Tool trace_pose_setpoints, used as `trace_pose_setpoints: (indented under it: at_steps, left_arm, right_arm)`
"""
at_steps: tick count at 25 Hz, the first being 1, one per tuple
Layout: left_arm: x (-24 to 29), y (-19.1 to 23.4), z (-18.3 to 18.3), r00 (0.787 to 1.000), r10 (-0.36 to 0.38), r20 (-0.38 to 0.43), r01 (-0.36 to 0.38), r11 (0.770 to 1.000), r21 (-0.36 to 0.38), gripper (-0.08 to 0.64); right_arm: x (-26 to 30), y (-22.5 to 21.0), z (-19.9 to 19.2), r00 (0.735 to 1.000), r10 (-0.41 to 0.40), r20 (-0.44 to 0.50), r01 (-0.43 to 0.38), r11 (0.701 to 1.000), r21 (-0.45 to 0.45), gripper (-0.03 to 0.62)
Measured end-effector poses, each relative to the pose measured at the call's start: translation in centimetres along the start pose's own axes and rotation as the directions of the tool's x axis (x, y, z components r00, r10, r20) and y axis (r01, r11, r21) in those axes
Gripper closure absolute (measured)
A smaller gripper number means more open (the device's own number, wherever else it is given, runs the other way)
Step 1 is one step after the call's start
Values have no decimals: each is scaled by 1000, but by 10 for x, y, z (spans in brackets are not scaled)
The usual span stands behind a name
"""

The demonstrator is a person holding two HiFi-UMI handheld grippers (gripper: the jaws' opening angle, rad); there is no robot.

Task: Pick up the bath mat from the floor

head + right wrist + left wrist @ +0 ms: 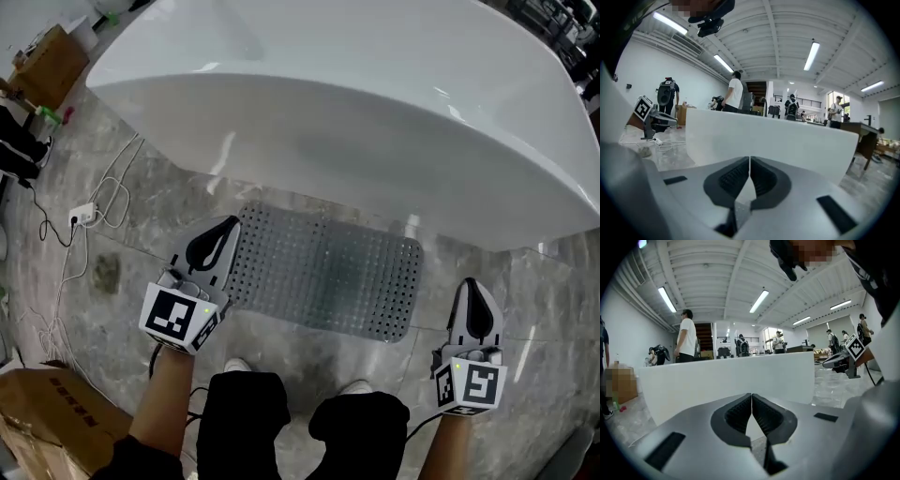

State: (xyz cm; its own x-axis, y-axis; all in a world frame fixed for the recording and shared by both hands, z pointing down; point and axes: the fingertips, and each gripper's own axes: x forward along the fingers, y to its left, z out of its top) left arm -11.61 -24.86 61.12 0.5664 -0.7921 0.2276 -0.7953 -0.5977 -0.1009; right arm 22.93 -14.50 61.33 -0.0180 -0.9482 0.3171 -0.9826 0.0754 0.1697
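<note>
While the white bathtub (pixel 375 103) takes up the upper half of the head view, the grey stone floor (pixel 141 216) is seen spread below it. The grey bath mat (pixel 328 272) is laid flat on that floor just beside the tub's wall, between the tub and the person's feet. No corner or edge of it is seen raised, so the task is judged to be at its very start: nothing has been picked up yet.

A cardboard box (pixel 47 422) is seen at the lower left, well apart from the mat. The left gripper (pixel 228 225) is held at the mat's left edge; whether it touches the mat cannot be told. Its jaws are pressed together with nothing between them. The right gripper (pixel 469 287) is held to the right of the mat, apart from it, and its jaws are likewise closed and empty.

What is left is judged to be the whole job: jaws to be opened, an edge to be gripped, the mat to be lifted clear.
</note>
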Motion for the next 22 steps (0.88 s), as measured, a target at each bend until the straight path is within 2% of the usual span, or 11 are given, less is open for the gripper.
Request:
trace_pose_setpoints:
  at_steps: [6, 11, 15, 21, 22]
  left_arm:
    - [37, 6, -107, 999, 15, 28, -16, 999, 33, 552]
    - [48, 3, -180, 1000, 0, 19, -2, 997, 71, 552]
    - [48, 2, -215, 1000, 2, 6, -3, 994, 106, 552]
    - [45, 6, -253, 996, 8, -84, -4, 999, 46, 551]
    - [46, 7, -260, 995, 11, -103, -7, 999, 36, 551]
  right_arm:
    - [56, 9, -113, 1000, 8, -4, -8, 999, -35, 569]
    - [91, 22, -180, 1000, 19, 9, -19, 999, -49, 569]
    - [101, 29, -214, 1000, 11, 10, -10, 998, -60, 569]
    - [96, 29, -259, 997, -1, -80, -1, 1000, -19, 565]
    - [96, 29, -266, 995, 5, -98, -6, 1000, -12, 536]
